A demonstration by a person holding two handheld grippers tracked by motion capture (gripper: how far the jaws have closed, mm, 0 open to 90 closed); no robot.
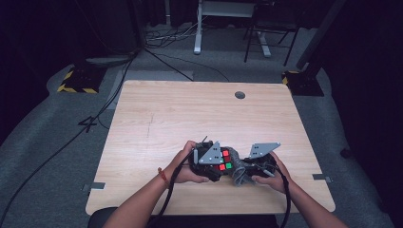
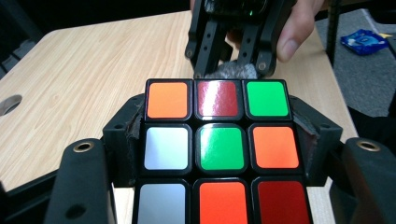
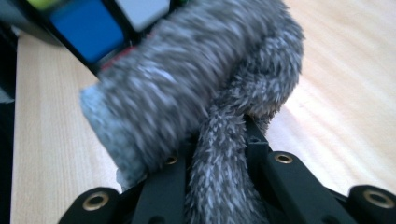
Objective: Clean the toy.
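Near the surface's (image 1: 157, 118) front edge we wipe the cube (image 2: 219, 144) — left fingers (image 2: 126, 135) clamped on it, right gripper (image 3: 219, 154) pinching the grey cloth (image 3: 196, 88) — pressing lightly and keeping the cube steady.

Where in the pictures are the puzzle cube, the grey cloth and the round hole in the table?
puzzle cube (image 2: 222, 148): left gripper view, green centre tile.
grey cloth (image 3: 187, 88): right gripper view, fuzzy rolled part.
round hole (image 1: 240, 95): high view, its middle, near the table's far edge.
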